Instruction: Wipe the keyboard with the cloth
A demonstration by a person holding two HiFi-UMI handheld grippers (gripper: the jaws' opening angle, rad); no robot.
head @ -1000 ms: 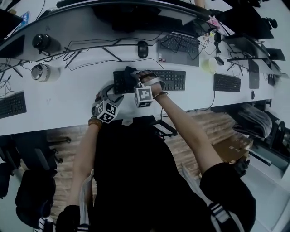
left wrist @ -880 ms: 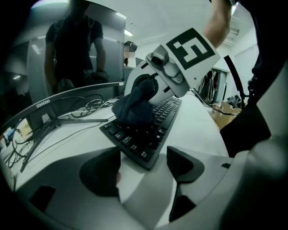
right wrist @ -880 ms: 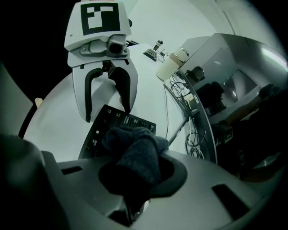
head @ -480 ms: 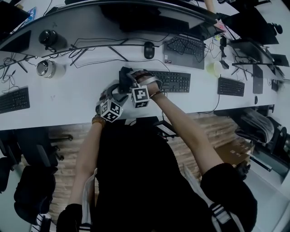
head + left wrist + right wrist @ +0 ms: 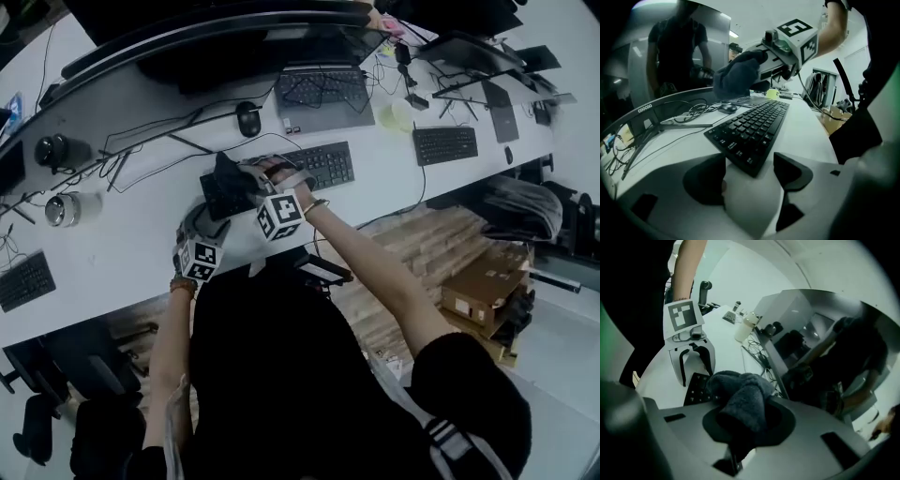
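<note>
Right tongs: the right gripper (image 5: 749, 422) is clamped tight on a dark grey fluffy cloth (image 5: 739, 397), which bulges out ahead of the jaws in a thick wad
Cloth position: bunched over the left end of the long black keyboard (image 5: 751, 127); in the left gripper view it looks to hang just above the keys, and I can't tell whether it is touching them
Left tongs: the left gripper (image 5: 749, 165) is empty with its jaws apart, low on the white desk (image 5: 112, 239), and the keyboard's near corner sits right at the mouth of the gap; whether a jaw presses on it I can't say
Keyboard: flat on the desk, running away from the left gripper towards a black mouse (image 5: 248, 119) and a tangle of dark cables (image 5: 150, 141) behind it
Stage: my guess is the wiping is at the left end, with most of the keys to the right not yet covered
Risk, sliding: a hard stroke could push the keyboard along the smooth desk, since nothing clearly pins it
Risk, snagging: the fluffy pile could catch on key edges and lift a cap or drag out of the jaws
Risk, collision: the two grippers are close together, so a stroke back towards the left end could knock them together
</note>
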